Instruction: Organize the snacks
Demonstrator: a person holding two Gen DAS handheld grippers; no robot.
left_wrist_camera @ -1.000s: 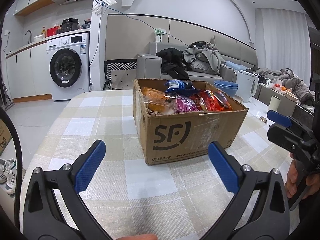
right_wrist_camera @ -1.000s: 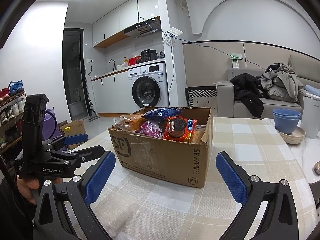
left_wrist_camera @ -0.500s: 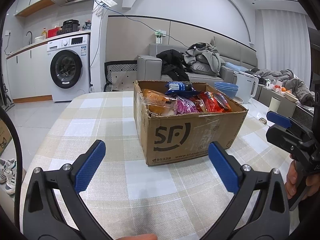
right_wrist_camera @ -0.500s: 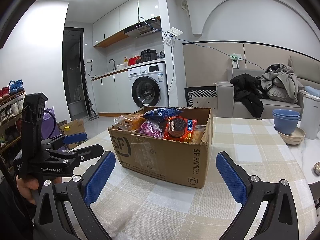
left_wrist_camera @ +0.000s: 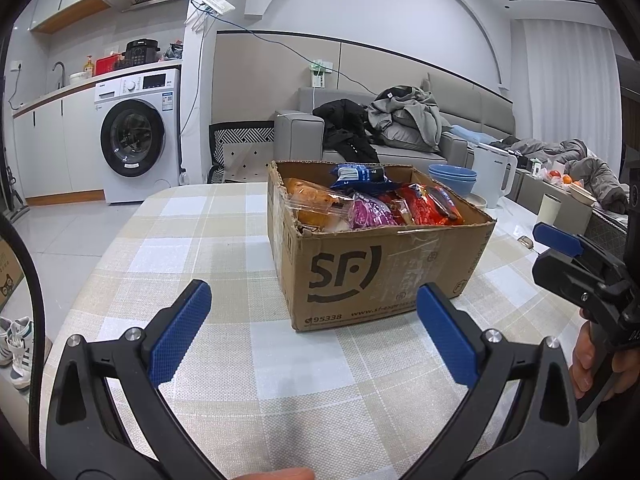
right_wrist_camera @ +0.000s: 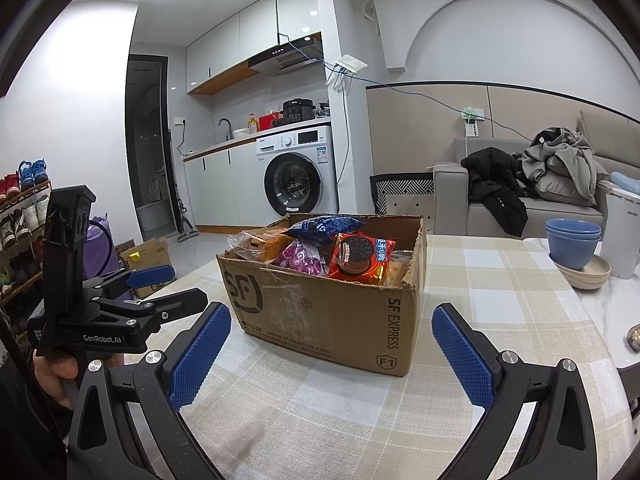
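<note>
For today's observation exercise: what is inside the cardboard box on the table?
The cardboard box holds snack packets: a blue packet on top, a red-orange cookie packet, a purple packet and clear-wrapped cakes. Anything beneath these is covered.

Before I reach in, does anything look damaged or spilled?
Nothing spilled. The cardboard box has ragged, torn top edges and peeling tape on its front, but it stands upright on the table, with the snack packs piled loosely inside.

Open cardboard box [left_wrist_camera: 372, 268] upright on checked table, heaped with snack packets [right_wrist_camera: 320, 248]
</note>
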